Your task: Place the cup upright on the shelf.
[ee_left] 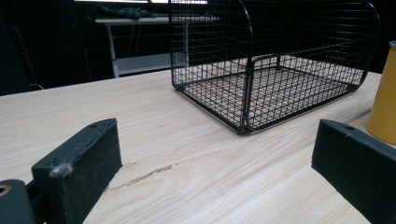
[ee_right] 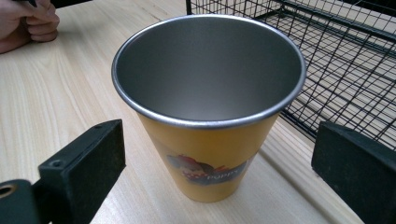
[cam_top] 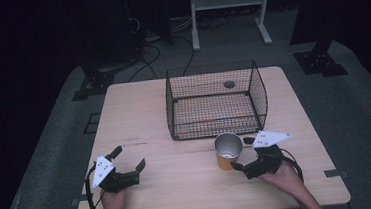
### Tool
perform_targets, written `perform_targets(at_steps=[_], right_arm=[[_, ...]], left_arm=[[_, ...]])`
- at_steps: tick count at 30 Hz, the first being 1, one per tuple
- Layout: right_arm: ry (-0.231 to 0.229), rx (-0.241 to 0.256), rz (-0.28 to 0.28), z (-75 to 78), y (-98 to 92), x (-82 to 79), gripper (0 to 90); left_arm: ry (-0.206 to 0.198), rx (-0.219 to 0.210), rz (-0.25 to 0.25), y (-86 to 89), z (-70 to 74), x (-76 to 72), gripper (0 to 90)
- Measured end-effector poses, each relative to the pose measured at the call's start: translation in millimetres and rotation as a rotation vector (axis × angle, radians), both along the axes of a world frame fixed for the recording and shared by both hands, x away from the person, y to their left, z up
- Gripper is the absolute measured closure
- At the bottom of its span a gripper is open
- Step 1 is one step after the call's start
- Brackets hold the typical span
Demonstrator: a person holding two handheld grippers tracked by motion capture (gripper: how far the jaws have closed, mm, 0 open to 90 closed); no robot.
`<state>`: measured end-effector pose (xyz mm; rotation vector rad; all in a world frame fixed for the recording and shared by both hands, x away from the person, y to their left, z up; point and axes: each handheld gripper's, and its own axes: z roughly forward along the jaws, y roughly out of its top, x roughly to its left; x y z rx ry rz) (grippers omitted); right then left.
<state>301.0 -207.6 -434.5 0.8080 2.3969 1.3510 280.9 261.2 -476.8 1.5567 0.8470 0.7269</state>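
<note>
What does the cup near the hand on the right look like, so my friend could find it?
Find the black wire basket in the middle of the wooden table. Just in front of its near right corner stands the cup, upright, between the open jaws of the right tool. It is yellow-orange outside with a small picture, shiny grey metal inside, and the only cup there.

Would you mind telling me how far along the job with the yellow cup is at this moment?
Nothing looks finished: the wire basket holds nothing, and the yellow cup stands upright on the table just in front of it. In hand: the right tongs are open beside the cup, not gripping it. The left tongs rest open, apart. Left, probably: grasping the cup and placing it in the basket.
</note>
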Motion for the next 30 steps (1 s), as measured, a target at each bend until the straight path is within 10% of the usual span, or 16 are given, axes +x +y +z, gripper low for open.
perform_targets(at_steps=[30], right_arm=[[0.001,-0.022,0.031,-0.9,30.3,18.3,0.9]], left_arm=[[-0.001,0.003,-0.001,-0.2,0.0,-0.3,0.8]])
